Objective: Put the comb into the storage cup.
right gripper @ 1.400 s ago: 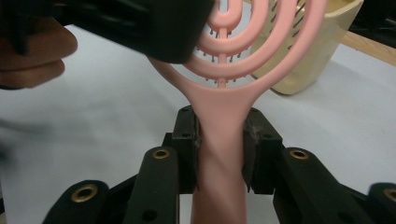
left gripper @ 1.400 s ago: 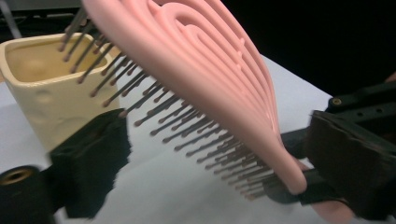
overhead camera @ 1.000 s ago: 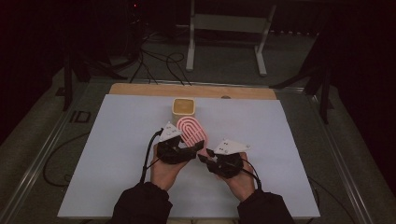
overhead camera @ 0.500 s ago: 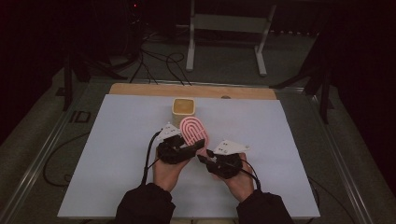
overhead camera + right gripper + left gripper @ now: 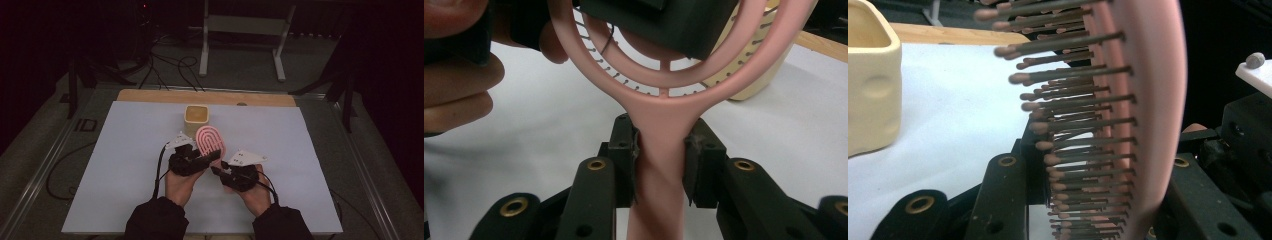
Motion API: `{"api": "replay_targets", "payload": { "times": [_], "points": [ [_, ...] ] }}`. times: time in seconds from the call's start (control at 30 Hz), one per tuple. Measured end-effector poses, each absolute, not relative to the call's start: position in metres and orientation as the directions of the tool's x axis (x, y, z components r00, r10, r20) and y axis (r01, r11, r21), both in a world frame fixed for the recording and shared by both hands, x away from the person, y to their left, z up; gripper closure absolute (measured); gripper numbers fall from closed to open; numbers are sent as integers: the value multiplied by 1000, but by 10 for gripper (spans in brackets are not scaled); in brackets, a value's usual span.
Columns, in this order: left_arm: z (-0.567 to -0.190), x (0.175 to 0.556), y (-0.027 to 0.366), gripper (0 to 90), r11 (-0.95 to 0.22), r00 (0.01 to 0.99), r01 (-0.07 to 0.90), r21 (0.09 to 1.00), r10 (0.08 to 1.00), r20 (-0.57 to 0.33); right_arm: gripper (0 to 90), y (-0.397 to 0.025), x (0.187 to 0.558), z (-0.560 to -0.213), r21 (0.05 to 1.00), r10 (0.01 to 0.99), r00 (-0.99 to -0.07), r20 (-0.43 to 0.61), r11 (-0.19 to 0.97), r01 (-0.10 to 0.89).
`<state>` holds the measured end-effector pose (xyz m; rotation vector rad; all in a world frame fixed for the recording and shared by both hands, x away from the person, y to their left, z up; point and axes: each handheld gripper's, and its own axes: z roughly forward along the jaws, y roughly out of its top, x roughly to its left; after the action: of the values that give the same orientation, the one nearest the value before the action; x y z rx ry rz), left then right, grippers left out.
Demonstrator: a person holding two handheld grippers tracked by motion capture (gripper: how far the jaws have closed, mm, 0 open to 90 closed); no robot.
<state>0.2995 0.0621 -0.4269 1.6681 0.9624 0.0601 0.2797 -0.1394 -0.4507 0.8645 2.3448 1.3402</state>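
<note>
A pink hairbrush (image 5: 210,142) is held up over the white table between both grippers. My right gripper (image 5: 659,150) is shut on its handle (image 5: 659,190), with both jaws pressed against the sides. My left gripper (image 5: 1098,165) straddles the brush head (image 5: 1148,100). The bristles (image 5: 1068,125) point at one jaw and the back rests against the other. In the right gripper view, the black body of the left gripper (image 5: 659,20) covers the middle of the head. In the high view the left gripper (image 5: 202,159) and the right gripper (image 5: 220,170) sit close together.
A cream square cup (image 5: 196,120) stands upright just beyond the brush, near the table's far middle. The white table (image 5: 125,150) has a wooden strip (image 5: 150,96) along its far edge. Cables and a metal stand lie on the floor behind.
Both hands and the brush have drifted slightly toward the near right. The grips look the same.
</note>
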Motion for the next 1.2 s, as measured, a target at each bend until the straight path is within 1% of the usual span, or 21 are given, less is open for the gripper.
{"api": "replay_targets", "payload": {
  "times": [0.33,0.37,0.47,0.5,0.53,0.6,0.7,0.77,0.83,0.87,0.9,0.97,1.13,1.2],
  "points": [
    [-426,298,61,646,-21,676,530,848,614,-408,690,-140,280,-451,860,630,-776,43,372,349],
    [-426,297,60,646,-21,676,529,849,616,-405,682,-140,280,-451,862,630,-776,40,371,346],
    [-425,297,60,647,-29,678,523,852,620,-395,618,-141,280,-450,867,634,-773,30,368,335],
    [-425,297,60,647,-29,678,523,852,620,-395,618,-141,280,-450,867,634,-773,30,368,335],
    [-425,297,60,647,-26,677,520,854,622,-393,594,-142,280,-450,868,633,-774,30,367,333],
    [-424,298,62,647,-27,676,520,854,623,-392,515,-144,281,-449,878,641,-766,41,343,334],
    [-424,298,64,647,-27,676,518,855,626,-389,447,-148,283,-447,878,629,-774,70,330,347],
    [-423,299,65,647,-23,674,517,856,628,-390,343,-149,283,-446,877,638,-766,81,320,359],
    [-422,300,68,647,-27,675,514,858,630,-385,210,-150,283,-445,874,646,-761,58,336,351],
    [-422,300,69,647,-23,673,513,858,631,-385,163,-150,282,-445,872,656,-753,47,341,351],
    [-422,300,69,647,-23,673,513,858,631,-385,163,-150,282,-445,872,656,-753,47,341,351],
    [-420,301,73,647,-18,667,512,859,637,-385,101,-153,280,-444,870,672,-740,34,345,353],
    [-417,302,80,647,-6,662,505,863,645,-383,89,-165,277,-445,875,687,-727,25,337,348],
    [-416,303,82,647,-4,658,504,864,649,-381,89,-172,276,-447,875,693,-720,37,326,359]
  ]
}}
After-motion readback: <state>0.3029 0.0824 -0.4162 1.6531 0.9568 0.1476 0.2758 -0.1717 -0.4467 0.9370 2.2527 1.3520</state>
